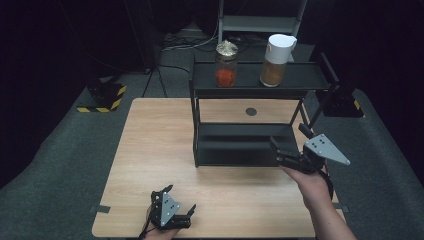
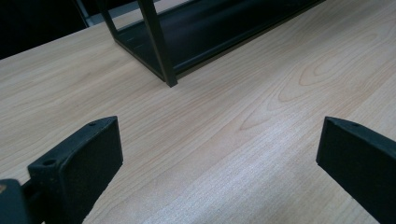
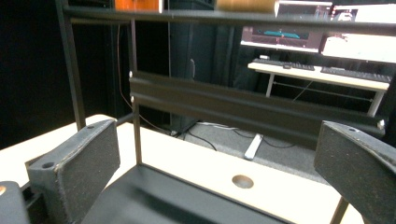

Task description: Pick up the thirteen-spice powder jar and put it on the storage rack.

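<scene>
Black two-tier rack [image 1: 240, 145] sits mid-worktop, toward the far edge; lower tray bare. Right hand-held gripper [image 1: 280, 152] at the tray's front right corner, jaws apart, nothing between them; its own view looks over the tray floor [image 3: 154, 200] toward the rack's rear rail. Top shelf carries a jar with orange contents [image 1: 226, 64] and a white-lidded jar [image 1: 276, 60], well apart. Left hand-held gripper [image 1: 180, 212] near the worktop [image 1: 150, 150] front edge, jaws apart, bare wood all round.

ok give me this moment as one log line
left gripper: open, over table near edge | right gripper: open, at rack lower shelf | two jars on top shelf, untouched
</scene>
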`<state>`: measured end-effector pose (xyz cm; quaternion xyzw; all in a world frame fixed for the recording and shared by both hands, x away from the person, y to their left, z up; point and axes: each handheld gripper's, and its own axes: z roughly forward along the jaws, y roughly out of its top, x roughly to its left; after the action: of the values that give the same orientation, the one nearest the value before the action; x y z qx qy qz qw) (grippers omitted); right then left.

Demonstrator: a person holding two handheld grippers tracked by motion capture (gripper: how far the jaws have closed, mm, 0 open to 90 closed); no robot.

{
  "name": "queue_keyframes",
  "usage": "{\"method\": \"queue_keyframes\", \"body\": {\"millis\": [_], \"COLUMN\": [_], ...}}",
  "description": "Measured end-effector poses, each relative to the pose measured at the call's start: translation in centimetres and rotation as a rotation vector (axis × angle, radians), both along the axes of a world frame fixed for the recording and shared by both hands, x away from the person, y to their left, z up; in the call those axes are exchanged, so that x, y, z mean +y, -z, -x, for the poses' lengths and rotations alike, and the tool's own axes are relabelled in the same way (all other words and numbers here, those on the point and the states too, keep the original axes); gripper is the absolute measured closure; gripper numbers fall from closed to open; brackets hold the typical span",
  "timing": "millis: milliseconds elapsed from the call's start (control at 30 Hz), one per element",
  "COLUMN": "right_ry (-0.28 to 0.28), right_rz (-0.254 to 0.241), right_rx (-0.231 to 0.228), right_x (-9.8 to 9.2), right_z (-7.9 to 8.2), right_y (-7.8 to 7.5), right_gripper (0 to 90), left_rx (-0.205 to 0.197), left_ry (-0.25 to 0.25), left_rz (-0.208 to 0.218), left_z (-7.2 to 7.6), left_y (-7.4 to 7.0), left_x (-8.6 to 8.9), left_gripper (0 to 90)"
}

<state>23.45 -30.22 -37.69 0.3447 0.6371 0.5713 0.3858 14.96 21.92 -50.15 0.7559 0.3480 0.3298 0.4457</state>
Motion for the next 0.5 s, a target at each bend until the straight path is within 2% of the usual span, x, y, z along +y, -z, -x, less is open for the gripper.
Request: {"method": "queue_keyframes", "body": {"millis": [433,500], "right_ry": [0.009,0.012], "right_rz": [0.047,0.066], "right_rx": [0.053,0.062], "right_x": [-0.7,-0.7], "right_z": [1.6,1.8], "right_y": [3.8,4.5], "right_gripper": [0.0,0.0], "left_rx": [-0.007,-0.006], "left_ry": [0.004,0.004], "left_rz": [-0.019,-0.020], "left_z": [0.1,0.1], "left_y": [0.0,0.0], "left_x": [-0.3,-0.3], "left_gripper": [0.6,0.6]}}
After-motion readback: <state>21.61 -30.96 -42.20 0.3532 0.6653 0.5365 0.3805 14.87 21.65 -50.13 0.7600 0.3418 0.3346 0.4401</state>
